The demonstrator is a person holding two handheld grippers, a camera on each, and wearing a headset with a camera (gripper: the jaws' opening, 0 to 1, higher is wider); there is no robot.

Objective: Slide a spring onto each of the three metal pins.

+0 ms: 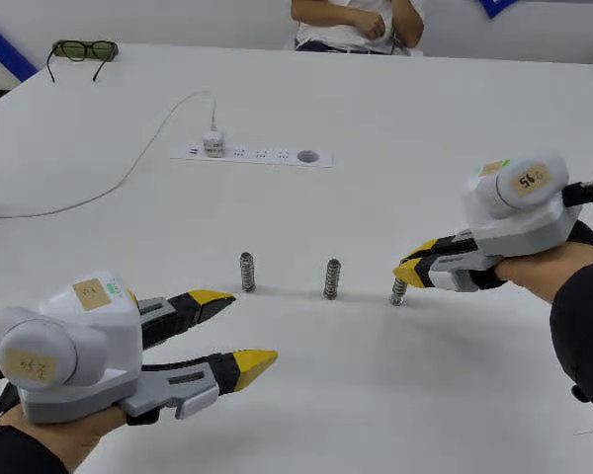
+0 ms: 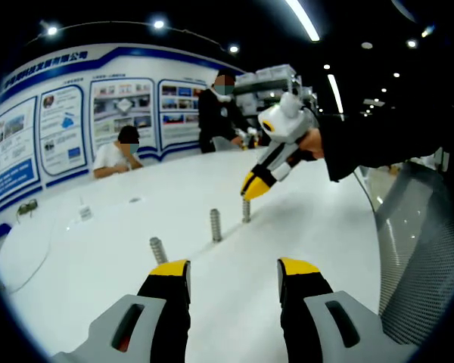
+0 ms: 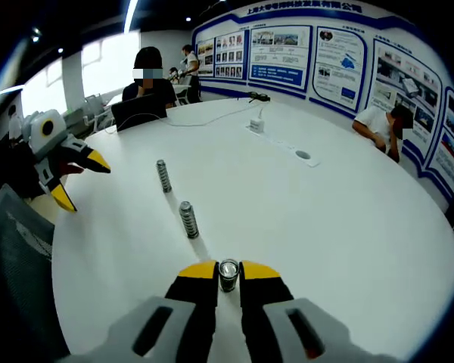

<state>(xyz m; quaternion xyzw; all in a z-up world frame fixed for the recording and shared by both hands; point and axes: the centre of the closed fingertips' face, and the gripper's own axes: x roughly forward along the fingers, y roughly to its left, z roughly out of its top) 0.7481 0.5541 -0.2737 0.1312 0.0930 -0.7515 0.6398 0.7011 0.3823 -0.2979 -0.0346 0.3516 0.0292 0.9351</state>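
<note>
Three silvery coil springs stand upright in a row on the counter [image 1: 376,395], which is smooth matte white with a rounded edge: first spring [image 1: 247,272], middle spring [image 1: 332,278], end spring [image 1: 399,290]. The right gripper [image 1: 407,269], grey plastic with yellow tips, is pinched on the end spring's top. The left gripper [image 1: 239,331] hangs nearby, jaws spread wide, holding nothing. A flat white power strip [image 1: 257,154] and dark sunglasses [image 1: 83,48] sit farther back. Blue-and-white display boards [image 3: 280,57] line the wall.
</note>
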